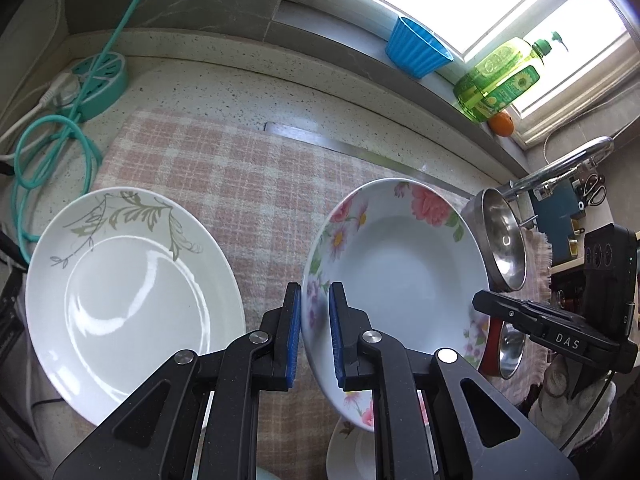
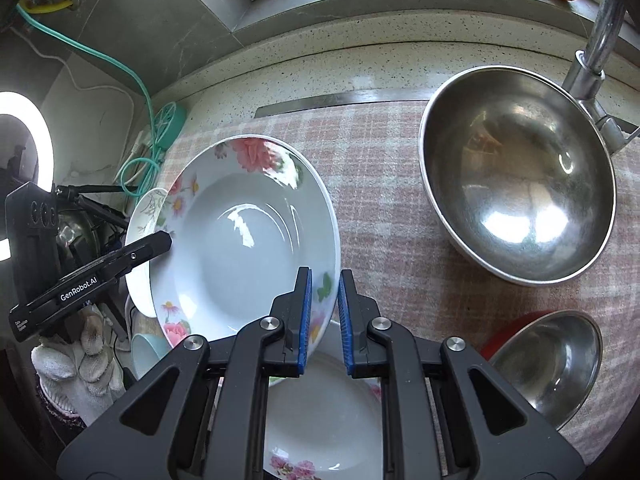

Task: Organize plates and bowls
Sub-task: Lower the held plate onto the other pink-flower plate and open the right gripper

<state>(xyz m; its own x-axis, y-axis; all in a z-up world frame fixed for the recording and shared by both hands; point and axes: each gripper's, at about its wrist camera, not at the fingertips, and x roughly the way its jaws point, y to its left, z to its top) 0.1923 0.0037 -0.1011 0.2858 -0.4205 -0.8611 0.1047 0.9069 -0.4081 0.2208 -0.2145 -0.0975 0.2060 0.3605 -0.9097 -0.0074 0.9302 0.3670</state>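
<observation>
Both grippers close on opposite rims of one deep white plate with pink floral border [image 2: 256, 236], which is lifted and tilted above the pink checked cloth [image 1: 240, 184]. The left gripper [image 1: 314, 336] pinches the rim at centre of the left view; the right gripper [image 2: 323, 316] straddles the opposite rim at lower centre of the right view, its jaws narrowly parted around the edge.

Still loose, by my judgement:
- a flat white plate with green leaf print [image 1: 132, 296], lower left of the left view;
- a second floral dish [image 2: 324, 420] under the right gripper;
- a large stainless steel bowl [image 2: 520, 176], upper right of the right view;
- a smaller steel bowl [image 2: 548, 364] on something red, lower right.

Nothing appears finally stacked; the sorting seems early.
</observation>
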